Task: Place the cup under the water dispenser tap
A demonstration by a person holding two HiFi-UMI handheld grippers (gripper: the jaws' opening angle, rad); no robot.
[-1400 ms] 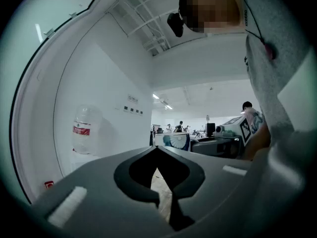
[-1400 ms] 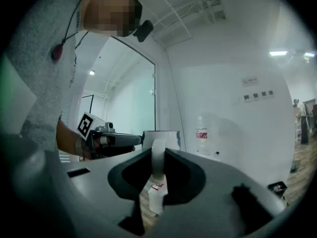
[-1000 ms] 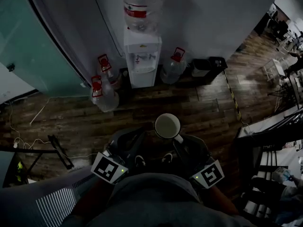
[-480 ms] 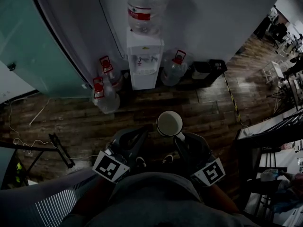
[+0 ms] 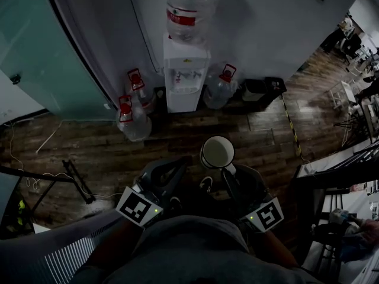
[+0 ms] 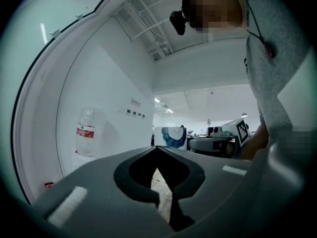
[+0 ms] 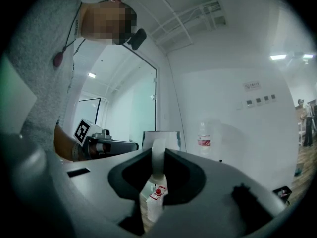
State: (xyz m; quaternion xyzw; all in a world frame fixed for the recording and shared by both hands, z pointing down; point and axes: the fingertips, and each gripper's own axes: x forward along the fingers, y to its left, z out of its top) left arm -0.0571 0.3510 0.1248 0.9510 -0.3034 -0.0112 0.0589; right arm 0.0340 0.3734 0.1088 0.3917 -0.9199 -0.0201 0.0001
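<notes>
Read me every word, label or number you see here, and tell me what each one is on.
Nothing here is legible.
Bottle label: red band, print too blurred to read.
Dispenser sticker: too small to read.
Wall sign: too small to read.
Jug tag: too small to read.
Marker cubes: code patterns, no words.

We see our left claw (image 6: pixel 157 149), jaws closed together. Beyond it, a clear plastic water bottle with a red label (image 6: pixel 87 133) stands by the white wall (image 6: pixel 116 98).
</notes>
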